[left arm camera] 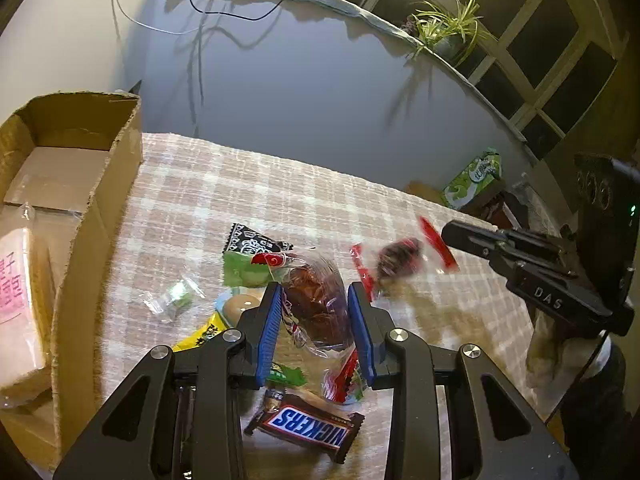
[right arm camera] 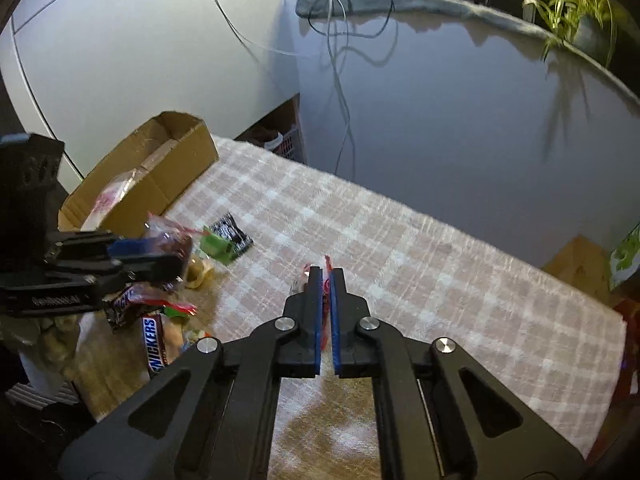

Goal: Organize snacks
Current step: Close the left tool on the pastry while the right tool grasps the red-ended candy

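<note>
My left gripper (left arm camera: pixel 314 292) is shut on a clear packet of dark brown snack (left arm camera: pixel 320 320), held a little above the pile. From the right wrist view this left gripper (right arm camera: pixel 180 260) sits at the far left with the same packet (right arm camera: pixel 168 236). My right gripper (right arm camera: pixel 326 272) is shut on the thin edge of a clear, red-trimmed packet (right arm camera: pixel 329 261). In the left wrist view the right gripper (left arm camera: pixel 446 234) comes in from the right, and its packet (left arm camera: pixel 398 258) hangs blurred off the cloth. An open cardboard box (left arm camera: pixel 100 200) stands at the left.
Loose snacks lie under my left gripper: a Snickers bar (left arm camera: pixel 308 430), a black-and-white packet (left arm camera: pixel 256 242), a green packet (left arm camera: pixel 244 272), a small clear candy (left arm camera: pixel 176 298). A pink packet (left arm camera: pixel 16 280) lies in the box. Checked cloth (right arm camera: pixel 400 264) covers the table.
</note>
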Tool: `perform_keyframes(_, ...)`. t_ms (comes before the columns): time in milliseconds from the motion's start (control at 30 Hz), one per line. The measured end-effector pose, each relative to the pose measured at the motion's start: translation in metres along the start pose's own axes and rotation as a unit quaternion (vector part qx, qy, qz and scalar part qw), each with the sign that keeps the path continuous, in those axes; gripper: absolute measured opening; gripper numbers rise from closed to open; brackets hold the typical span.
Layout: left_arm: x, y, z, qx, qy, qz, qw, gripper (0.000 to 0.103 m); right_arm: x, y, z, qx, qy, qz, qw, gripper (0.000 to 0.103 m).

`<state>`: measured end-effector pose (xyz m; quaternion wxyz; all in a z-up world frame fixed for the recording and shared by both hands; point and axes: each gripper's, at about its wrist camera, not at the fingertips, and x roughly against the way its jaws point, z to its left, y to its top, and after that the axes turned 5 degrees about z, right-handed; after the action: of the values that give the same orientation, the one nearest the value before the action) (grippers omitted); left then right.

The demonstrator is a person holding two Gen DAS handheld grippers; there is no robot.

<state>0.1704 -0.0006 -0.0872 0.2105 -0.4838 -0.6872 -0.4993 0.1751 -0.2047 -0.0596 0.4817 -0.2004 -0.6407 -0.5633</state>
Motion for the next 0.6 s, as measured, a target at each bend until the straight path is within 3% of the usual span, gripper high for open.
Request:
perform_keyframes(167,0.001,-0.001,-0.002,-0.003,0.001,-0.002,1.0000,0.032,-0.007,0.002,0.002,0.010,-0.006,0.011,1.000,0.003)
perform_keyframes(300,0.001,-0.003,-0.001,-0.001,0.004,0.000,1.0000,0.032,-0.026,-0.005,-0.003,0.022,0.008,0.045,0.999,0.003)
perform_keyframes(333,0.001,-0.003,-0.001,0.000,0.005,0.001,1.0000,0.032,-0.031,-0.008,-0.002,0.034,-0.004,0.054,0.998,0.010)
perform_keyframes(400,0.000,-0.003,0.000,0.001,0.008,0.003,1.0000,0.032,-0.037,-0.012,0.001,0.053,-0.022,0.069,0.996,0.050)
perform_keyframes(433,-0.001,-0.004,0.001,0.002,0.010,0.004,0.9999,0.032,-0.038,-0.015,0.004,0.068,-0.036,0.070,0.995,0.080)
perform_keyframes(467,-0.002,-0.004,0.001,0.002,0.011,0.004,0.9999,0.032,-0.038,-0.017,0.006,0.077,-0.046,0.063,0.994,0.092)
perform_keyframes(600,-0.008,-0.004,0.000,0.004,0.010,0.011,0.9999,0.032,-0.042,-0.017,0.010,0.096,-0.086,0.049,0.990,0.093)
